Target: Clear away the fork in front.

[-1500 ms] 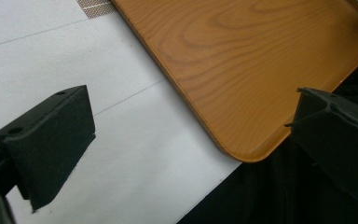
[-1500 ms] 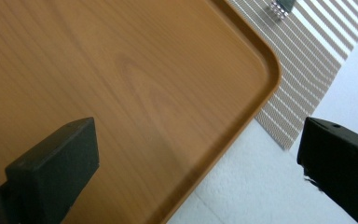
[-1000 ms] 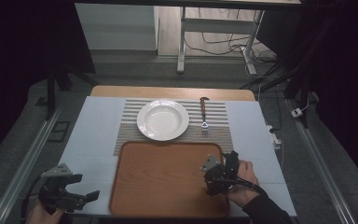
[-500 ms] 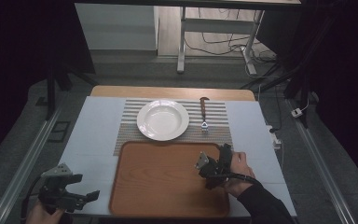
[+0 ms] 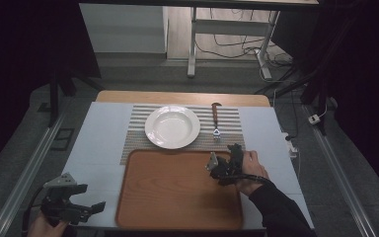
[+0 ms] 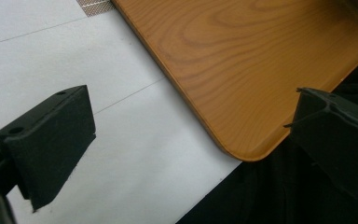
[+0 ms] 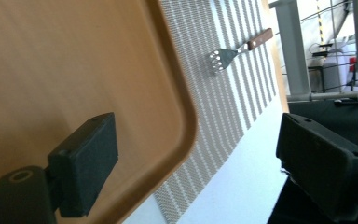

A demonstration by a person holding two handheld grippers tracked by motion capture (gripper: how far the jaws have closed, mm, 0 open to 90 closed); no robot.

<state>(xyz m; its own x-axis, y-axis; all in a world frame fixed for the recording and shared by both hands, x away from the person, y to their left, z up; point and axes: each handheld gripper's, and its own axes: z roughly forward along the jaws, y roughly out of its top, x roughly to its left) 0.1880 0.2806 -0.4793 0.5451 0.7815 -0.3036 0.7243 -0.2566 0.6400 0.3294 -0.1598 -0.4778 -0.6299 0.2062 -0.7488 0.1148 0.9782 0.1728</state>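
**Right gripper nears the fork across the tray corner**

Over the far right corner of the rounded wooden tray (image 5: 177, 192), the right gripper (image 5: 221, 167) hangs with nothing between its black jaws; they have just been closing a little yet stand wide apart. Its likely target, judging by where it points, is the steel fork with a brown wooden handle (image 5: 216, 118), which lies on the grey striped woven placemat (image 5: 232, 138), just right of the round white plate (image 5: 172, 127) and apart from it.

One risk is the tray's raised rim (image 7: 186, 112), which sits between the jaws and the fork: a low approach could clip it and shove the tray. The fork lies flat on a woven surface, so the pads may skate over the thin handle or drag the placemat. A wide sweep could knock the plate.

At the near left, the left gripper (image 5: 86, 210) rests with jaws spread and empty, beside the tray's near corner (image 6: 247, 151) on the white tabletop (image 6: 121, 163).
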